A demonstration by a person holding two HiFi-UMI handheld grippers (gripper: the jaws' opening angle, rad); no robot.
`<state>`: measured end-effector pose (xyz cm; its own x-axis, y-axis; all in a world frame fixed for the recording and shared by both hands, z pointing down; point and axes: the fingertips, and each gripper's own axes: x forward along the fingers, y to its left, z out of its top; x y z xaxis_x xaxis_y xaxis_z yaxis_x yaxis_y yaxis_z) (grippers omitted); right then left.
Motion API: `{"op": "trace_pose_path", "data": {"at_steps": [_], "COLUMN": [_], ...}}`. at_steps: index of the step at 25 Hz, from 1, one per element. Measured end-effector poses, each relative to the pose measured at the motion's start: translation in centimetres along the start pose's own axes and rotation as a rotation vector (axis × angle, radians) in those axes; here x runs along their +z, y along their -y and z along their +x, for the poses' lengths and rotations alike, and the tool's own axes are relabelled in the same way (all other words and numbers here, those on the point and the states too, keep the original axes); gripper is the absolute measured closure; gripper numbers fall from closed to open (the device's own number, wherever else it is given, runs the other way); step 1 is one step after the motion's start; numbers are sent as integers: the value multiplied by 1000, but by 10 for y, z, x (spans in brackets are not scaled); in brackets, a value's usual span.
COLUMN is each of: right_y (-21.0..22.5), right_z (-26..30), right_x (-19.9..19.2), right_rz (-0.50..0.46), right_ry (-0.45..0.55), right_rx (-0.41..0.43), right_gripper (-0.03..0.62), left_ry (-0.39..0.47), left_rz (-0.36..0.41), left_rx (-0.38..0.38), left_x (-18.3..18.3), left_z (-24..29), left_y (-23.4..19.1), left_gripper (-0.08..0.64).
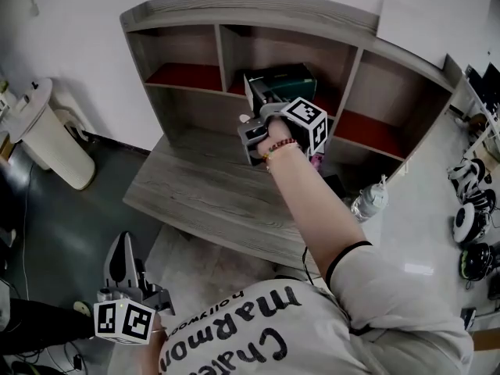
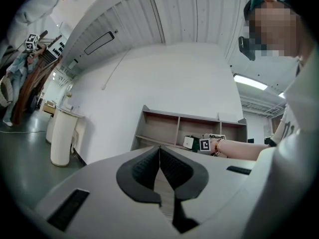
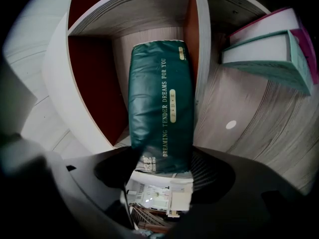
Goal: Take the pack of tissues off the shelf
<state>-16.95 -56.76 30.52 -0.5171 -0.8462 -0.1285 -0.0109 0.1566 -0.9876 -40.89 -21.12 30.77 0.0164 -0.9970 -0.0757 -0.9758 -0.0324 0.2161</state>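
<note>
Right gripper (image 3: 162, 177) jaws clasp tissue pack (image 3: 160, 93), divider (image 3: 201, 59) just beside its edge.

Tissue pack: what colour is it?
The pack is dark green, clearest in the right gripper view.

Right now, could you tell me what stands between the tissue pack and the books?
An upright shelf divider separates the tissue pack from the books, shown in the right gripper view.

Shelf (image 1: 258, 10) is showing grey wood-grain board, matt, with dull red back panels. Counter (image 1: 195, 178) is carrying the same grained, matt wood look. Pack of tissues (image 3: 159, 93) is wearing dark green plastic film, softly glossy and slightly wrinkling. Right gripper (image 3: 162, 172) pads (image 3: 205, 167) are looking like black, ribbed rubber. Floor (image 1: 55, 233) is looking smooth, faintly sheened.
</note>
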Motion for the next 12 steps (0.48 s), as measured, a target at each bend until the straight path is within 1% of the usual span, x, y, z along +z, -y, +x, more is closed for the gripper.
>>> {"op": "trace_pose_path", "data": {"at_steps": [5,12], "right_y": [0,-1], "right_z": [-5,-15], "right_x": [-3,-10], "right_rz": [-1,-46], "right_ry": [-46,-113], "right_rx": [5,15], "right_gripper": [256,261], "left_ry": [2,5], "left_rz": [-8,-17], "left_rx": [-17,-32], "left_x": [-3,-8], "left_z": [5,10], "left_y": [7,16], "left_gripper": [541,541]}}
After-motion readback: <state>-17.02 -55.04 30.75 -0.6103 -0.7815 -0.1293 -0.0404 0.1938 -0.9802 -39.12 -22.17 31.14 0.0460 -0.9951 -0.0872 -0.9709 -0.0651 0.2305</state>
